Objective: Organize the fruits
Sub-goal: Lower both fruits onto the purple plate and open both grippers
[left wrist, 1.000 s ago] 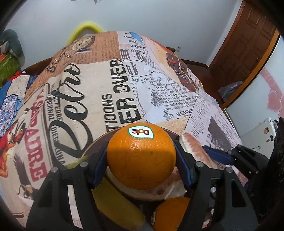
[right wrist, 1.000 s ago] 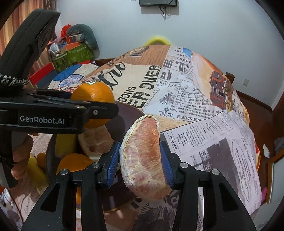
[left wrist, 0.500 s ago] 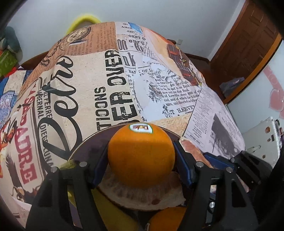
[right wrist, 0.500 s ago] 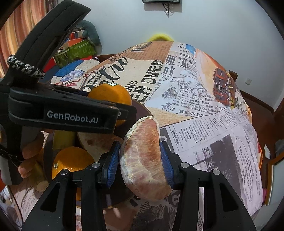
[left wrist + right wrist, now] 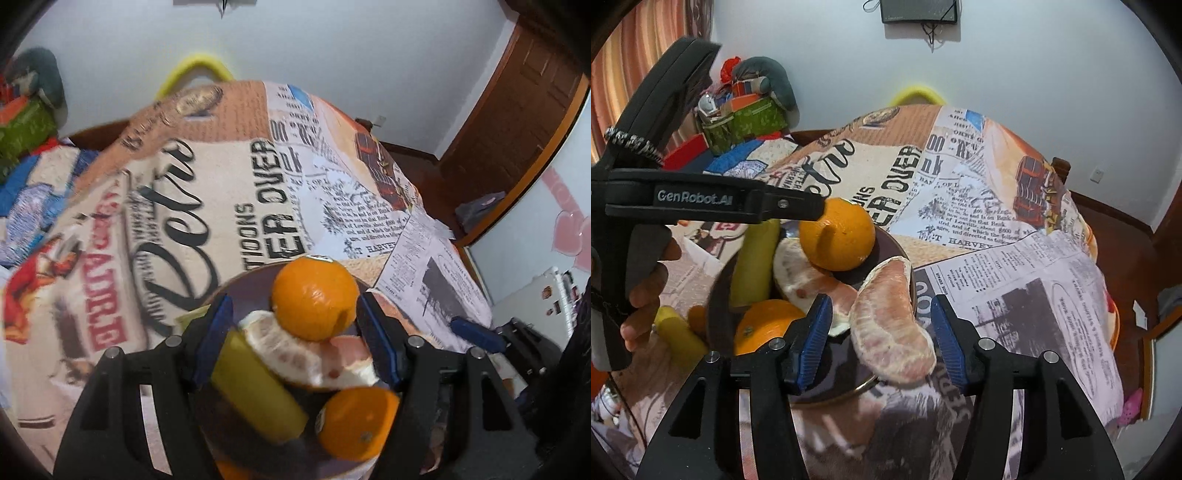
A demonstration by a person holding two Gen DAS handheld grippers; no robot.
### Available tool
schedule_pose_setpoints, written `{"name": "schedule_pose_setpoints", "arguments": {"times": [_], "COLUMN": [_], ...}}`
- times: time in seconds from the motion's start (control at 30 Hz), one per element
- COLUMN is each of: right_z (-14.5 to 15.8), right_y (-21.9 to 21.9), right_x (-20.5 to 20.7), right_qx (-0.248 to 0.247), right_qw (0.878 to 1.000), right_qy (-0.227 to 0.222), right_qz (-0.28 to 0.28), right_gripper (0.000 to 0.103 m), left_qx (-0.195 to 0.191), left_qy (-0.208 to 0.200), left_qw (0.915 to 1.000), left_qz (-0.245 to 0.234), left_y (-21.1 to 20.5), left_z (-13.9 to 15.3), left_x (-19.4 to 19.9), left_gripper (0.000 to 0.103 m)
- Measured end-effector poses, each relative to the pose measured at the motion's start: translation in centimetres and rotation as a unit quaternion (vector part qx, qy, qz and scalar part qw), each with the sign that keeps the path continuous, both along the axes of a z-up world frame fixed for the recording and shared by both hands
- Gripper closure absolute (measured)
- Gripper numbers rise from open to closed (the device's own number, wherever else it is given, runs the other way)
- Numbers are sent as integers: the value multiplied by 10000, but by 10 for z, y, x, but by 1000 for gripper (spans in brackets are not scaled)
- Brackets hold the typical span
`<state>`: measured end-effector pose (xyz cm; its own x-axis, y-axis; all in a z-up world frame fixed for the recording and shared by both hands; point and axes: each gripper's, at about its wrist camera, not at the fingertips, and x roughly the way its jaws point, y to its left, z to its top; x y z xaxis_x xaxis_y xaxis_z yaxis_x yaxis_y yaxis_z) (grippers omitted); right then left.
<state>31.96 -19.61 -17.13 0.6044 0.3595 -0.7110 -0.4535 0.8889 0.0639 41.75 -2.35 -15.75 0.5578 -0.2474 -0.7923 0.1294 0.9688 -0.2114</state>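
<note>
Resting closest to the right gripper (image 5: 879, 341), the pomelo wedge (image 5: 892, 325) leans on the near rim of the dark plate (image 5: 905, 254); the jaws have just been opening and now stand clear on both sides, the wedge between them but not pinched. It looks soft and membrane-skinned, likely to tear or squash under pressure, so any new hold should be across its thick middle and gentle. Behind it on the plate lie a second peeled pomelo piece (image 5: 809, 280), a lower orange (image 5: 764, 325) and a long yellow-green fruit (image 5: 753, 266), probably a banana, which would bruise if squeezed hard. In the left wrist view the left gripper (image 5: 295, 343) is spread wide, its blue pads (image 5: 214, 336) either side of the pile and not visibly pressing on anything; blur keeps me from ruling out a light touch on the right pad. The stickered orange (image 5: 316, 299) sits on top of the pomelo piece, perched rather than settled, and being round, firm and fairly heavy it could roll off; it is best taken across its widest girth. A person's hand (image 5: 646, 295) grips the left tool's handle at the left edge. Beyond the plate stretches the newspaper-print tablecloth (image 5: 960, 192), then a yellow chair back (image 5: 916, 94) against the white wall.
</note>
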Motion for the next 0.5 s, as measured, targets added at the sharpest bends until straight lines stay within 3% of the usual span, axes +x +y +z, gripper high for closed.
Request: {"name": "schedule_pose_setpoints", "arguments": {"times": [0.3, 0.5], "right_z": [28, 40], "right_y": [3, 9], "right_x": [-34, -62], "right_qx": [96, 132], "right_qw": [9996, 9990], "right_qy": [-257, -426], "right_qz": [-10, 56], "right_gripper": [51, 44], "left_qx": [481, 344], "left_qy": [-445, -419], "left_qw": [9978, 9985], "left_qz": [52, 49], "left_y": [19, 41], "left_z": [32, 38], "left_x": [-62, -102], "left_gripper": [34, 34]}}
